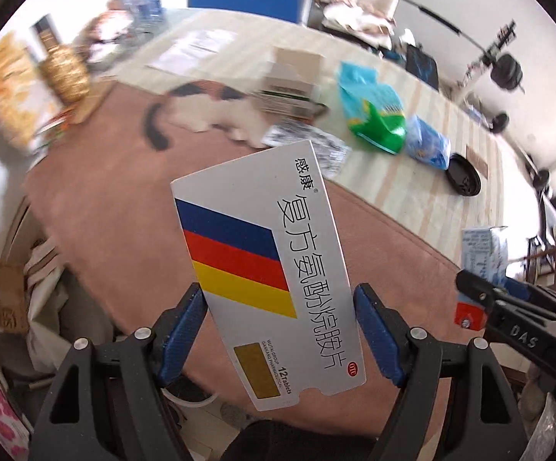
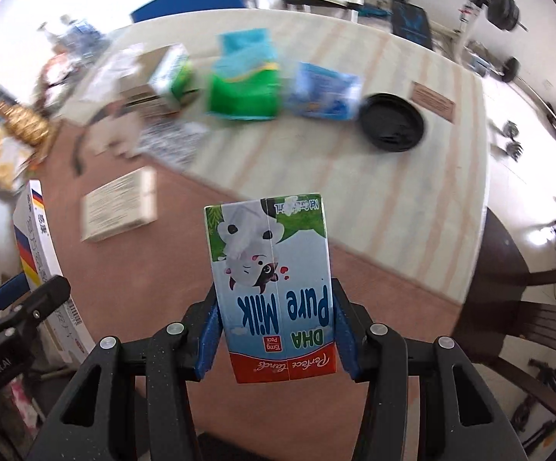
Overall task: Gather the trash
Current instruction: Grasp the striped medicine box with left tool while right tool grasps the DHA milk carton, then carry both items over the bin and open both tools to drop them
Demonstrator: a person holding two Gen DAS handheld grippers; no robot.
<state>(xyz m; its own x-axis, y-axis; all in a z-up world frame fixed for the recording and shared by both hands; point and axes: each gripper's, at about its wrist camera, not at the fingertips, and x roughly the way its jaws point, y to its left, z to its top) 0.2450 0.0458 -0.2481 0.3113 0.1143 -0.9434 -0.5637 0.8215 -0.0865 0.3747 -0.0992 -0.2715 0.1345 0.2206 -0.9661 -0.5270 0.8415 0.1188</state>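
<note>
My left gripper [image 1: 280,307] is shut on a white medicine box [image 1: 266,269] with blue, red and yellow stripes, held above the brown table part. The box also shows in the right wrist view [image 2: 36,269] at the left edge. My right gripper [image 2: 276,315] is shut on a small milk carton [image 2: 274,288] marked "Pure Milk", held upside down above the table. The carton [image 1: 485,249] and the right gripper [image 1: 470,303] appear at the right of the left wrist view.
On the table lie a green and blue bag [image 2: 243,88], a blue packet [image 2: 324,92], a black lid [image 2: 391,121], a foil blister sheet [image 2: 170,142], a white box [image 2: 118,205] and cartons [image 2: 166,77]. A dark chair [image 2: 527,307] stands right. Bags [image 1: 13,307] sit below left.
</note>
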